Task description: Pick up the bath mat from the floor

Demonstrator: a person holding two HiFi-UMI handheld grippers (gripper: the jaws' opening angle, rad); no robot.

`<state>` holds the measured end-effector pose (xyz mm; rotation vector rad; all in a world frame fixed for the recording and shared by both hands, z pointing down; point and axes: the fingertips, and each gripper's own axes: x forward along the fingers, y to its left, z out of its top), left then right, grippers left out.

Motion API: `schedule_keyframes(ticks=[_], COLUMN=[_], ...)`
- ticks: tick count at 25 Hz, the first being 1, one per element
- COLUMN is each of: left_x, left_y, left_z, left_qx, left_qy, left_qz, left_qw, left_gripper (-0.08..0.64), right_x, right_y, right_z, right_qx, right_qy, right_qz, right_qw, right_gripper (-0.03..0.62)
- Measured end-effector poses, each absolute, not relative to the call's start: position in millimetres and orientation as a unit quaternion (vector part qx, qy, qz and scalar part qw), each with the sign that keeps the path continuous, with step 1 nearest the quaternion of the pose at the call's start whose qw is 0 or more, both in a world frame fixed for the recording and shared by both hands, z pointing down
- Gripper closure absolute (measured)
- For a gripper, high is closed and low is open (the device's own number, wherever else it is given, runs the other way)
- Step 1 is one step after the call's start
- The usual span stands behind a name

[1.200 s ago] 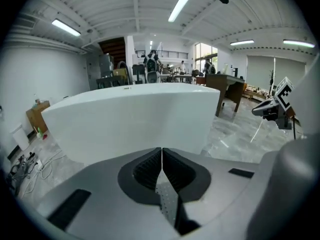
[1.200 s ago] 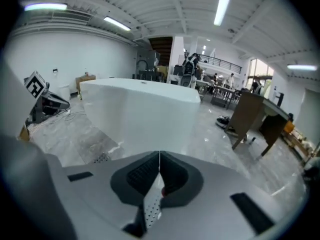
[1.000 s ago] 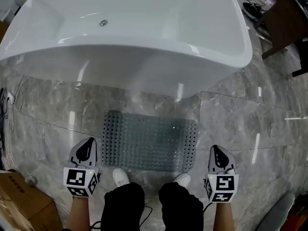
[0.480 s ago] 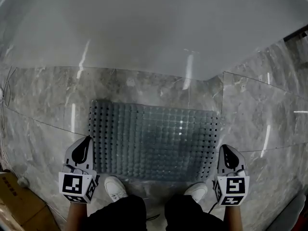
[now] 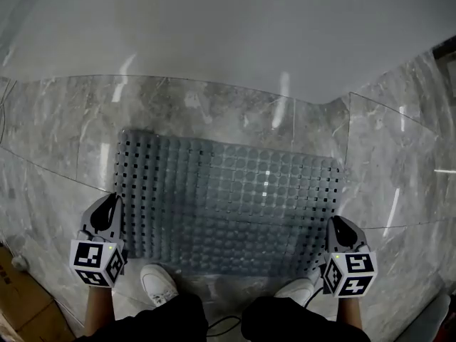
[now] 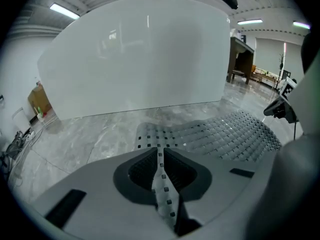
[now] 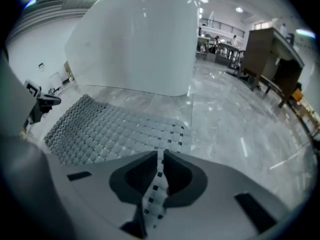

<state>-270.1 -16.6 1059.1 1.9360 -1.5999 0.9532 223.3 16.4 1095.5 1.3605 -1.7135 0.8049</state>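
Bath mat (image 5: 228, 198), grey and full of small holes along its ends, is lying spread on the marble floor (image 5: 57, 141) just in front of the white bathtub (image 5: 214, 27), with its long side running parallel to the tub wall.

The left gripper (image 5: 108, 206) is sitting at the mat's near left corner. In the left gripper view its jaws are pressing together on a thin strip of the perforated edge, which is running up between the pads while the rest of the mat is stretching away across the floor.

The right gripper (image 5: 337, 225) is sitting at the near right corner. In the right gripper view its jaws are likewise clenching a strip of the holed edge, which is rising from the mat into the gap between them.

Both grippers are pointing downward and away from the person, one at each end of the mat and well apart.

Two white shoes (image 5: 158, 283) are standing just beside the mat's near edge, between the grippers, and dark trouser legs (image 5: 285, 323) are showing below them.

A cardboard box (image 5: 21, 315) is resting on the floor at the lower left, apart from the mat.
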Motion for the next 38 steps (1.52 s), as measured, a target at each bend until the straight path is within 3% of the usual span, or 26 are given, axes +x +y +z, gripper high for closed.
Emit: schedule_keyframes(ticks=[1,2,3,6,10,30,34,38], left_x=[-272.9,-274.2,-275.0,-283.5,-298.2,-311.8,-309.6,-301.8], left_y=[-15.3,-13.2,-10.3,-1.9,4.3,8.5,9.3,10.4], left_z=[1061.4,1065.2,1070.3,1089.0,1114.1,1169.0,1167.9,1166.9], left_qx=[0.697,0.693,0.69,0.677,0.657,0.638,0.64,0.654], left_qy=[-0.579,-0.575,-0.57,-0.558,-0.553,-0.516,-0.514,-0.5], left_qz=[0.35,0.355,0.363,0.392,0.405,0.42,0.424,0.411], left_qw=[0.237,0.25,0.26,0.277,0.314,0.386,0.384,0.391], left_gripper=[0.534,0.435,0.342,0.328,0.279,0.259,0.261,0.335], right_x=[223.4,224.2,226.9,242.0,250.3,251.5,249.6,244.2], right_y=[19.9,23.8,27.5,35.8,54.5,51.2,51.5,52.9], right_z=[1098.3,1100.5,1102.8,1116.3,1144.2,1170.7,1169.3,1166.9], right_qx=[0.532,0.527,0.525,0.535,0.521,0.486,0.484,0.48], right_qy=[-0.671,-0.666,-0.661,-0.642,-0.621,-0.607,-0.611,-0.622], right_qz=[0.342,0.362,0.374,0.373,0.407,0.433,0.426,0.406], right_qw=[0.388,0.384,0.384,0.403,0.421,0.455,0.46,0.466], right_gripper=[0.536,0.445,0.405,0.402,0.339,0.331,0.354,0.415])
